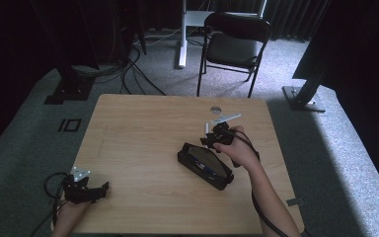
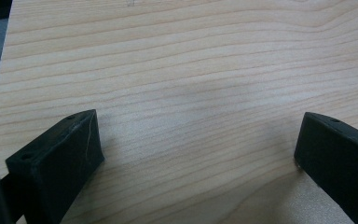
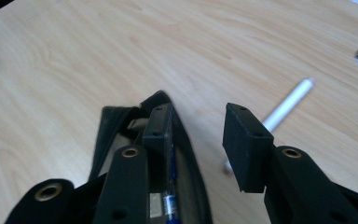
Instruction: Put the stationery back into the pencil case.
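- Dim room, grey carpet, a folding chair beyond the far edge; light wood tabletop carried the work.
- Right tool stood with its jaws part-open, clamped on nothing. In the right gripper view one jaw reached inside the open mouth of the black pencil case; the other hung outside it, above bare wood.
- Just past the outer jaw lay a white pen, flat on the tabletop, angled away from the case and close beside its rim. A blue-barrelled pen showed inside the case, under the inner jaw.
- In the high view the right tool sat at the far end of the pencil case, which lay slantwise right of the tabletop's middle, with the white pen near its far end.
- Left tool rested wide open near the left front corner, well apart from the case; its jaws framed bare wood.
- Judgement: the step looked like picking up the white pen for the case. Best to lift the inner jaw clear of the rim first, then straddle the pen mid-barrel and close squarely, so it doesn't roll away.
- Risk: a snagged rim would drag the case. The idle left tool could steady it.
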The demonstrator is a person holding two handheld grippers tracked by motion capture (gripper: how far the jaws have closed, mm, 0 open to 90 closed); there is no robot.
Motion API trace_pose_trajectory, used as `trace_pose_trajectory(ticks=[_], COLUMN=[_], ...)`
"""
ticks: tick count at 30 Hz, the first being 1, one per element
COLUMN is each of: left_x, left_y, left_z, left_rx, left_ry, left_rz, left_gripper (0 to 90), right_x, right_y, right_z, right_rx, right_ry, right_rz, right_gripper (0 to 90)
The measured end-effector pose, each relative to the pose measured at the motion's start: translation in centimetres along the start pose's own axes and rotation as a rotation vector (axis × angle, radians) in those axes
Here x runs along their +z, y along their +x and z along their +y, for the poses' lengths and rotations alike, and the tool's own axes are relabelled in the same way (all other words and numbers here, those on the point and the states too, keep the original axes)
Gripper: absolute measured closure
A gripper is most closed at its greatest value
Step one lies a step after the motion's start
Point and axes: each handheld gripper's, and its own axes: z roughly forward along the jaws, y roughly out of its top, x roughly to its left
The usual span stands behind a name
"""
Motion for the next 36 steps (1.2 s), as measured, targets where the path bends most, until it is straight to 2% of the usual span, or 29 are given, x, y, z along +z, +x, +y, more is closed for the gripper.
trace_pose_trajectory(ticks=[2, 10, 16, 19, 27, 36], left_x=[0.0, 0.0, 0.0, 0.0, 0.0, 0.0], left_y=[0.0, 0.0, 0.0, 0.0, 0.0, 0.0], left_z=[0.0, 0.0, 0.0, 0.0, 0.0, 0.0], left_rx=[0.000, 0.000, 0.000, 0.000, 0.000, 0.000], left_ry=[0.000, 0.000, 0.000, 0.000, 0.000, 0.000], left_rz=[0.000, 0.000, 0.000, 0.000, 0.000, 0.000], left_gripper=[0.9, 0.9, 0.9, 0.9, 0.9, 0.9], right_x=[0.0, 1.0, 2.2, 2.5, 4.1, 6.5], right_y=[-0.1, -2.1, -3.5, -4.3, -5.7, -6.4], right_z=[0.0, -0.6, -1.1, -1.2, -1.4, -1.4], right_rx=[0.005, 0.104, 0.156, 0.187, 0.208, 0.215], right_ry=[0.001, -0.031, -0.030, -0.046, -0.011, 0.033], right_rz=[-0.007, -0.071, -0.117, -0.122, -0.144, -0.145], right_gripper=[62.6, 60.4, 59.1, 58.7, 57.5, 56.7])
